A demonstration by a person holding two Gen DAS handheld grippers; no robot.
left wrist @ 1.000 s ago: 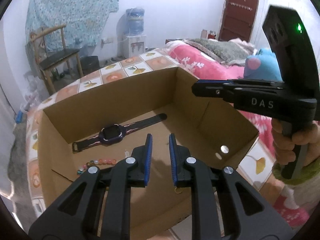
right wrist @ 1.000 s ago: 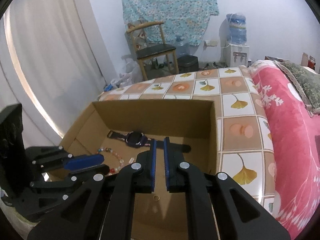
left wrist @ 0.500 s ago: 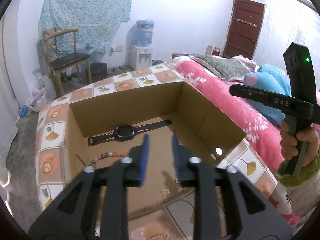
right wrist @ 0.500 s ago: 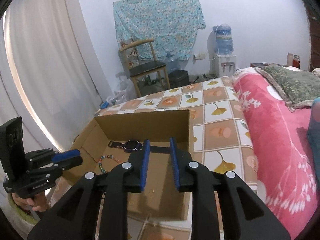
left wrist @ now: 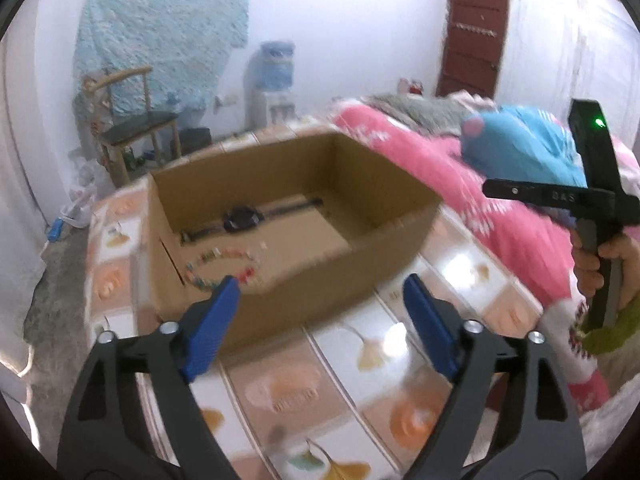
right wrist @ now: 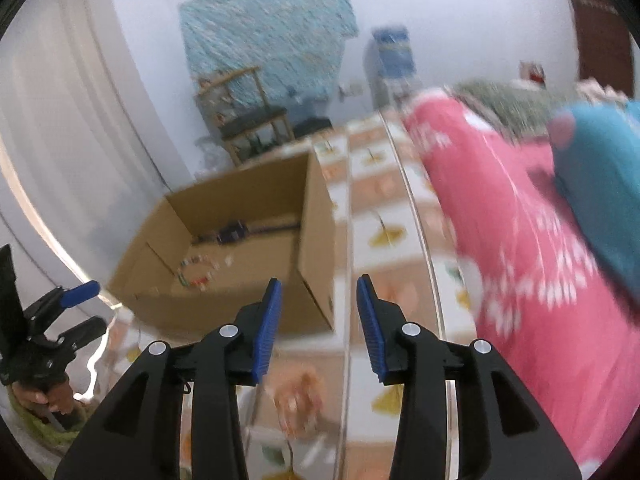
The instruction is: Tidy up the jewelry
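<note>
An open cardboard box (left wrist: 360,260) (right wrist: 316,256) stands on a tiled table (left wrist: 360,356). Inside lie a dark wristwatch (left wrist: 240,219) (right wrist: 232,232) along the far wall and a colourful bead bracelet (left wrist: 218,266) (right wrist: 196,270) nearer the front. My left gripper (left wrist: 320,292) hangs in front of the box over the tiles, its jaws opening wide with nothing between them. My right gripper (right wrist: 318,292) sits off the box's right front corner, jaws opening, empty. A hand holds the right gripper at the edge of the left wrist view (left wrist: 592,200); the left gripper (right wrist: 60,312) shows low left in the right wrist view.
A pink flowered bedspread (left wrist: 500,200) (right wrist: 520,240) runs along the table's right side, with a blue plush toy (left wrist: 528,140) on it. A wooden chair (left wrist: 132,136), a water dispenser (left wrist: 272,80) and a dark red door (left wrist: 472,40) stand at the back. A white curtain (right wrist: 60,140) hangs on the left.
Both grippers have pulled back out of the box toward the table's near side, so the box looks smaller. Both sets of jaws went from nearly shut to apart, the left much wider.
</note>
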